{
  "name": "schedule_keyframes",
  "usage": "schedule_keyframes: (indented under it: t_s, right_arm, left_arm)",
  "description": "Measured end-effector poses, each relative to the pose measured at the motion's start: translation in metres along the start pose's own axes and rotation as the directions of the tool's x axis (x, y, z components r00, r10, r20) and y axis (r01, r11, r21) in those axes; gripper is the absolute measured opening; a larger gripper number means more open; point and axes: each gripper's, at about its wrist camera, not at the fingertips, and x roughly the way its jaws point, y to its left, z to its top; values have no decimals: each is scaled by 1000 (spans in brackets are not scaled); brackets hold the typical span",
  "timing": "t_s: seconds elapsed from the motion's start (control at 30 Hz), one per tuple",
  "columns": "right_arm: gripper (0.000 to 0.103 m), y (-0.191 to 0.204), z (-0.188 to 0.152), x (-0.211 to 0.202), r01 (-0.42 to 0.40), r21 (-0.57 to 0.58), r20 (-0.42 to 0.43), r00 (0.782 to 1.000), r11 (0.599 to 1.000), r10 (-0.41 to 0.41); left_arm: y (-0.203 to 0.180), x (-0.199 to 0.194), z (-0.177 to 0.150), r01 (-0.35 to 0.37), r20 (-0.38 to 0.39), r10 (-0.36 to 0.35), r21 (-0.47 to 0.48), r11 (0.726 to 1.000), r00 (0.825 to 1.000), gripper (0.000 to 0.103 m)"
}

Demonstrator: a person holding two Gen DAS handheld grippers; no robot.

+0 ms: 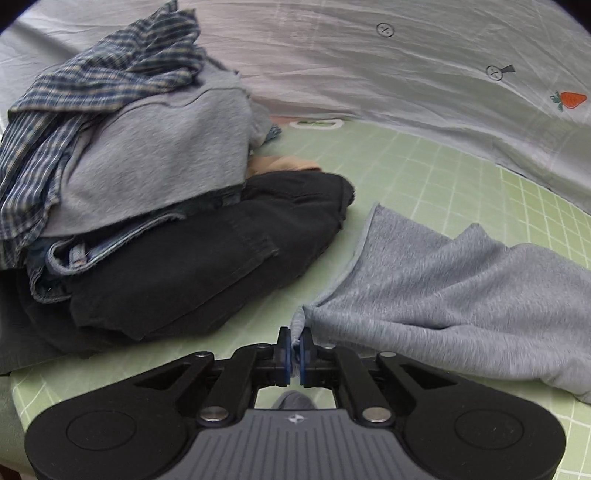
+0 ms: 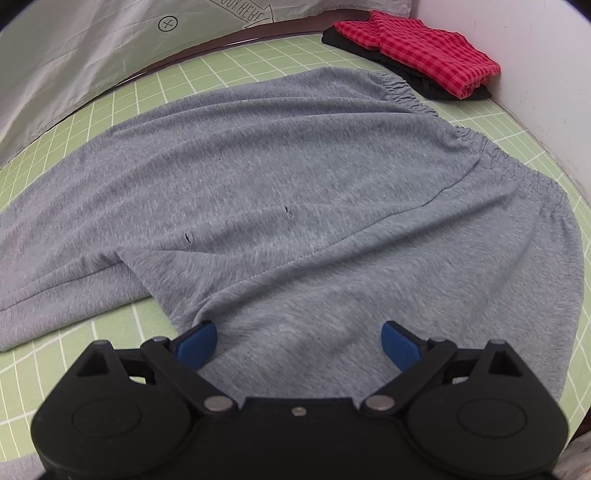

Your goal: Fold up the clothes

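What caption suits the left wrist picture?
Left hand-held gripper pinching grey sweatpants beside a clothes pile.

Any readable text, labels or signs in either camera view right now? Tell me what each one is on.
"OOK HERE", first letter cut off, inside a drawn arrow on the grey sheet, right wrist view.
Circled plus sign on the same sheet.
Two circled plus signs on the sheet in the left wrist view, plus a carrot picture; no words.
Small logo on the left tool: a symbol, no letters.
Clothes: no readable labels.
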Motion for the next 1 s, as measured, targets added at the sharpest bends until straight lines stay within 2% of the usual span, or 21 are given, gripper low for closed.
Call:
schedule_keyframes:
  t_s: [0.1, 0.23, 0.33, 0.47, 0.57, 0.63, 0.7, 0.83, 1.0]
  right_arm:
    - [97, 0, 1, -2, -7, -5, 2, 1000, 1000, 7]
    - [97, 1, 4, -6, -12, -10, 21, 1000, 1000, 12]
    - [97, 2, 6, -6, -13, -11, 24, 1000, 1000, 13]
    - [97, 6, 11, -5, -20, -21, 30, 999, 1000, 21]
    - [97, 9, 16, -5, -29, -27, 38, 999, 999, 30]
    - [97, 9, 26, -5, -47, -22, 57, 997, 999, 48]
    - [97, 8, 40, -4, -60, -12, 85, 994, 998, 61]
    - [98, 2, 76, 9, -52, -14, 133, 990, 999, 54]
    - [98, -13, 125, 39, -7, -27, 179, 984, 1000, 11]
  left_arm:
    - [13, -4, -1, -18, 5, 18, -35, 999, 1000, 12]
    - [17, -10, 10, 52, 38, -49, -67, 996, 998, 29]
    - [14, -9, 21, 108, 59, -104, -70, 992, 993, 32]
    - [-13, 12, 40, 117, 51, -118, 15, 993, 992, 37]
    - [-29, 32, 50, 143, 21, -144, 36, 989, 989, 42]
    - [-40, 46, 57, 133, 15, -134, 63, 989, 991, 53]
    - [-49, 61, 62, 116, -5, -116, 97, 988, 993, 59]
    - [-60, 81, 68, 106, -40, -101, 149, 983, 994, 65]
    - [-59, 85, 68, 123, -41, -119, 128, 984, 992, 70]
